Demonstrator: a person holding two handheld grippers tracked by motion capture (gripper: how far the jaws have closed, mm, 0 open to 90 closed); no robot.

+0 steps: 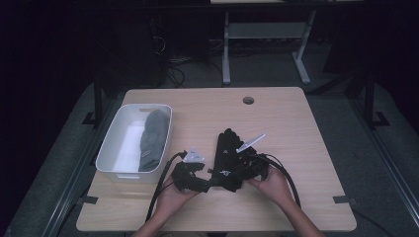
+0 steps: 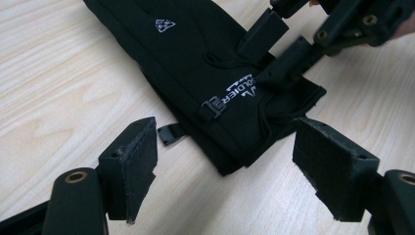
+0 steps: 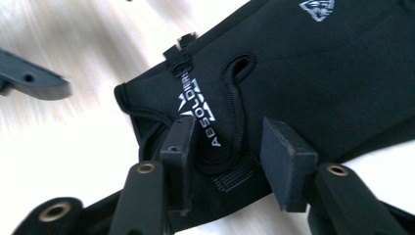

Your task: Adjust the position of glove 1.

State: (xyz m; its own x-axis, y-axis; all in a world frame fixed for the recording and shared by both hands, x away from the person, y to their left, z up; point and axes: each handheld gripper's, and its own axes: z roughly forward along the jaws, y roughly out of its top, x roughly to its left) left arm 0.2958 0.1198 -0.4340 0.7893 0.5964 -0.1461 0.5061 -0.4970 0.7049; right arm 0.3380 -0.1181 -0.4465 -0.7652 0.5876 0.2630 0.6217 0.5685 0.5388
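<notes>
While both hand-held grippers (image 2: 225,161) (image 3: 230,156) gape, perhaps grazing it: limp black fabric glove (image 2: 195,73).

1. Black glove (image 3: 303,83): white lettering "ABSOLDIER" along the wrist strap (image 3: 208,122), just ahead of the right gripper's jaws; last letters partly hidden.
2. Same strap, left gripper view: "SOLDIER" legible, beginning hidden.
3. Small white crest logo (image 2: 165,25) on glove back; no wording readable.
</notes>
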